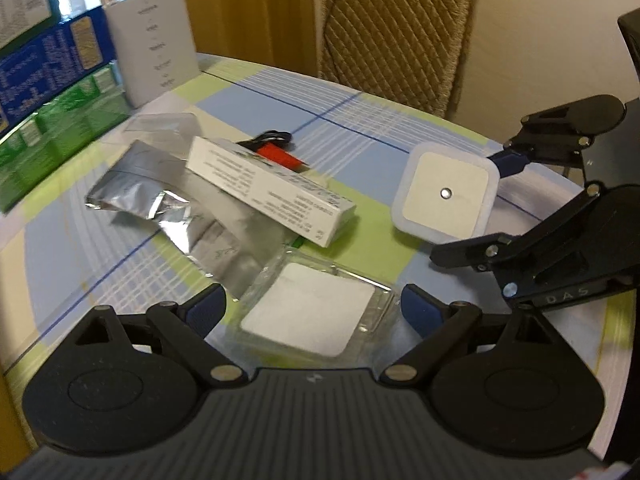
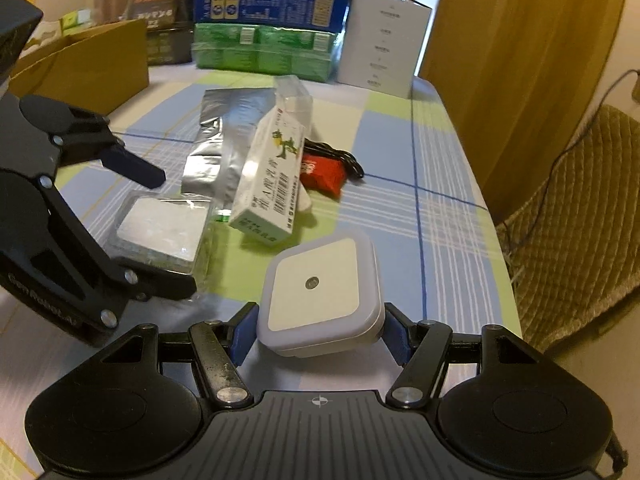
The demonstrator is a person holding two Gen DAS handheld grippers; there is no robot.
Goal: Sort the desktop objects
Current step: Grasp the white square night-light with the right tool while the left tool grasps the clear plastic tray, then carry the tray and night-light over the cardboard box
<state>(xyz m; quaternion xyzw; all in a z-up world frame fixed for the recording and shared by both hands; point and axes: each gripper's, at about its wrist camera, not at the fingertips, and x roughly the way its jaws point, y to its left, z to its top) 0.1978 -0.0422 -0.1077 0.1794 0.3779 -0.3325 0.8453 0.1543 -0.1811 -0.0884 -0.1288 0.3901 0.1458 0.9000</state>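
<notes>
A clear plastic case with a white pad inside (image 1: 308, 312) (image 2: 160, 228) lies flat on the checked tablecloth. My left gripper (image 1: 314, 308) (image 2: 168, 232) stands open with one blue pad on each side of the case, and a gap shows at both sides. My right gripper (image 2: 319, 334) (image 1: 472, 208) is shut on a white square night light (image 2: 320, 292) (image 1: 446, 192), which hangs slightly above the cloth over its own shadow. A white medicine box (image 1: 272, 184) (image 2: 272, 184) rests on a silver foil pouch (image 1: 160, 188) (image 2: 224, 132), with a red item on a black cord (image 1: 280, 154) (image 2: 324, 174) behind it.
Blue, green and white boxes (image 2: 272, 24) are stacked along the far edge, with an open cardboard box (image 2: 80, 64) at the far left. A small clear case (image 2: 294, 94) lies near them. A chair with a quilted cover (image 2: 580, 200) stands off the table's right edge (image 2: 496, 216).
</notes>
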